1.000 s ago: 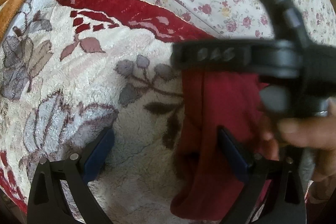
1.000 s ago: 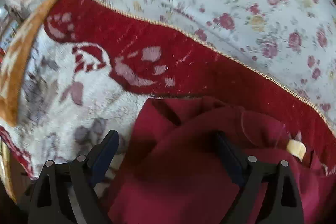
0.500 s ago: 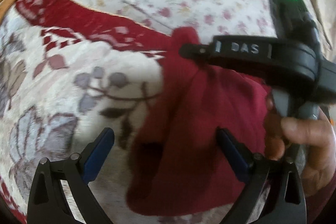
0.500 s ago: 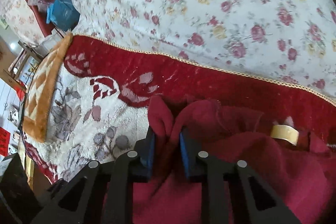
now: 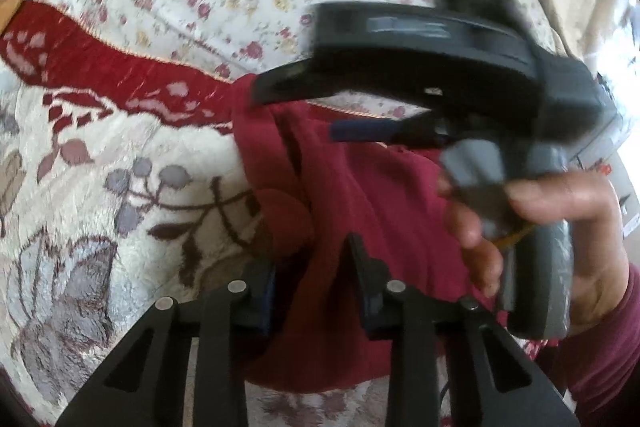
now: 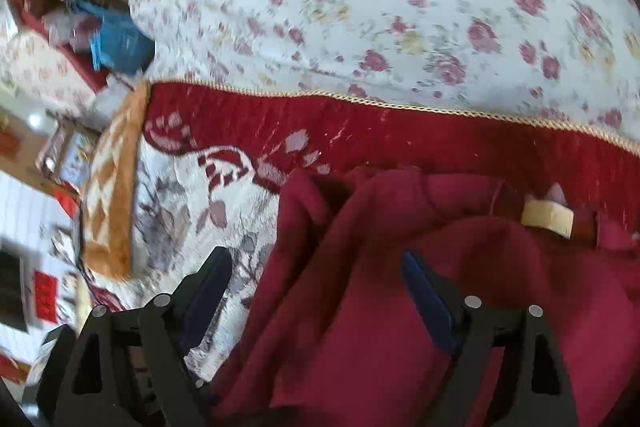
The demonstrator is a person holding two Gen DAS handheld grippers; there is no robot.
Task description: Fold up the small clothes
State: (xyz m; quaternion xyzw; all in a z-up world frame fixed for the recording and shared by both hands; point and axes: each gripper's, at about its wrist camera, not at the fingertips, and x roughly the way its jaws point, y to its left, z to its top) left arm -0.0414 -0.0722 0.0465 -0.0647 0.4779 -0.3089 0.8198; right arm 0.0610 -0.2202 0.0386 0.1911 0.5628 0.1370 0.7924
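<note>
A dark red garment (image 5: 360, 195) lies crumpled on a cream plush blanket with red border. My left gripper (image 5: 316, 287) is shut on a fold of the garment's near edge. My right gripper (image 6: 316, 291) is open, its fingers astride the garment's (image 6: 400, 267) left edge; it also shows in the left wrist view (image 5: 460, 67), above the garment, held by a hand. A cream label (image 6: 546, 217) shows on the garment at the right.
The blanket (image 5: 100, 187) lies on a floral sheet (image 6: 400, 7). An orange patterned cushion edge (image 6: 112, 187) sits at the blanket's left end. A blue bag (image 6: 116, 43) and room clutter lie beyond the bed at the far left.
My left gripper has closed on the garment's fold. My right gripper, shut on the garment half a second ago, has opened and let it go.
</note>
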